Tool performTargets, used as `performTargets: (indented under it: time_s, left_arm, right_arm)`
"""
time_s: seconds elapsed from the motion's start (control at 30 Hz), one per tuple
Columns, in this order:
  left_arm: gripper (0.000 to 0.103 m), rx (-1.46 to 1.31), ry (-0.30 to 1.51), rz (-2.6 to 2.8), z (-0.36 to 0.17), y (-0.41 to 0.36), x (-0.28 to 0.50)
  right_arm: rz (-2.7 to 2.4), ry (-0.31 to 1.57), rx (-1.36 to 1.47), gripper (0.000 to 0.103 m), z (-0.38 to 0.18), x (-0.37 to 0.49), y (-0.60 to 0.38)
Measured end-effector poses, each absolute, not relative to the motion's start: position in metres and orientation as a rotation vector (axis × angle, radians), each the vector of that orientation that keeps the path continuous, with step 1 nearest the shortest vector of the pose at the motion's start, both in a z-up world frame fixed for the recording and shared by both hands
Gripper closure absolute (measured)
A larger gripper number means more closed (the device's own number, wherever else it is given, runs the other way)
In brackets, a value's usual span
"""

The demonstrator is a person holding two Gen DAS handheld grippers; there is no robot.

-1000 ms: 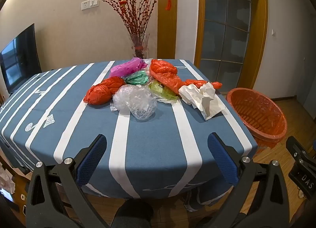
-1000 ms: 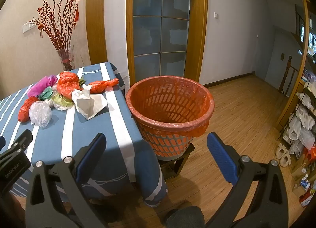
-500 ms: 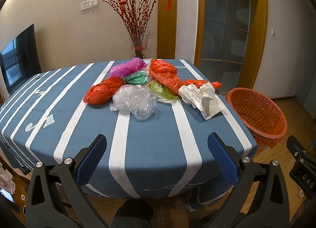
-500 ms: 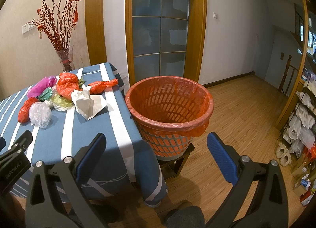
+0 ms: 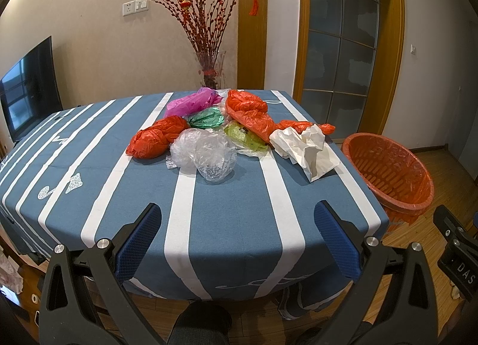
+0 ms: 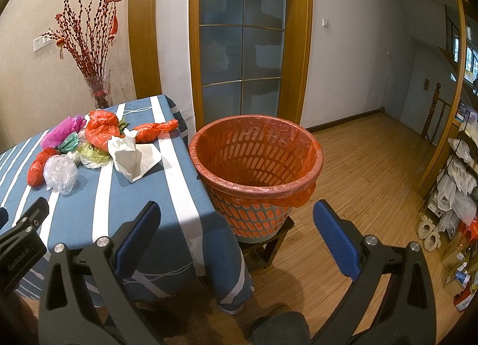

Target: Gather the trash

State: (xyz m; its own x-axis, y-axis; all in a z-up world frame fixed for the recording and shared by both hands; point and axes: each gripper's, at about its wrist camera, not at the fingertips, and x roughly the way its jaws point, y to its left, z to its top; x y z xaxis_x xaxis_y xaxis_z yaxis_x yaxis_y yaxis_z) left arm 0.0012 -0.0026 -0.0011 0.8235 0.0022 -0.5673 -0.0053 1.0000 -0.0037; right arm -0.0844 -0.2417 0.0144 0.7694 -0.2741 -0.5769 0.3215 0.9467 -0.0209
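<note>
Nothing has moved; both jaws gape wide, empty, and only the right view shows the basket's [image 6: 256,148] stool [image 6: 266,251].

Blue white-striped tablecloth [image 5: 227,207], orange basket [image 6: 257,166]

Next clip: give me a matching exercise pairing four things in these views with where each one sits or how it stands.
Things:
1. crumpled white paper
2. clear plastic bag
3. trash basket
4. left gripper

Places or states:
A. beside the table, on a low stool
B. open, holding nothing
C. nearest piece of the pile, on a white stripe
D. table edge closest to the basket

Pairs: 1-D, 2-C, 3-A, 4-B
</note>
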Motion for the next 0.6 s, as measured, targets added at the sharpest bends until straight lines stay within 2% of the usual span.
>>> performTargets:
  time_s: [0.6]
  left_arm:
    - [0.002,-0.005,0.605,0.004,-0.0019,-0.0065,0.0022]
  right_arm:
    - [-0.323,0.612,0.082,0.004,0.0138,-0.0846,-0.2416]
